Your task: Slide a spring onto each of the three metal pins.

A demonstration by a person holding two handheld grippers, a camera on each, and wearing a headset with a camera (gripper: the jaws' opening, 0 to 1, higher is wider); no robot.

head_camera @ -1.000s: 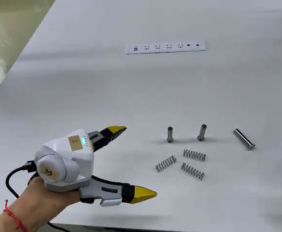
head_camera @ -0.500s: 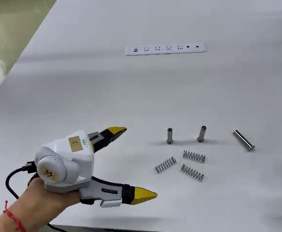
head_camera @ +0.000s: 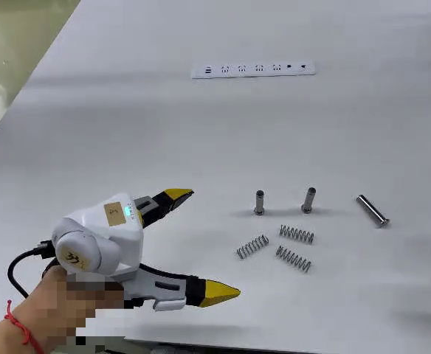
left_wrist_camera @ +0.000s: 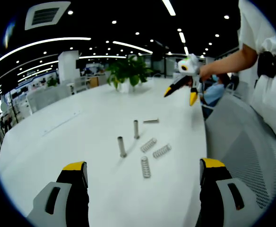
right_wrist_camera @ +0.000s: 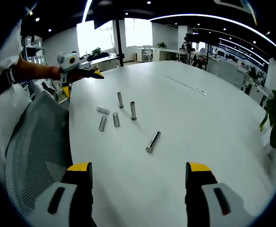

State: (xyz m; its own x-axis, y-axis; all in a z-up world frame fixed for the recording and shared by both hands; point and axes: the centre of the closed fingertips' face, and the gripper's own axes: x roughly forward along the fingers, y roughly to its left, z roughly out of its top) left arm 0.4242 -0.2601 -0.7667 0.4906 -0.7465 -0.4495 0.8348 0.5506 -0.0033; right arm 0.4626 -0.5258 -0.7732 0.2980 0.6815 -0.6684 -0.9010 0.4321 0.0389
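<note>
On the worktop [head_camera: 127, 133]: parts unassembled.
At near left, the left gripper [head_camera: 201, 243], fingers apart, empty. Three springs [head_camera: 253, 247] lie loose just before two upright pins [head_camera: 260, 202]; the third pin [head_camera: 372, 210] lies flat further right. The right gripper [right_wrist_camera: 139, 166]: fingers apart, empty.

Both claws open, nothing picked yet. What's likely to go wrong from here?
1. The lying pin is round and on its side; a nudge may roll it.
2. The left spring, far spring and near spring lie close together; the open left claw may catch two.
3. The left upright pin and right upright pin stand unsupported; pressing a spring on could tip them.
</note>
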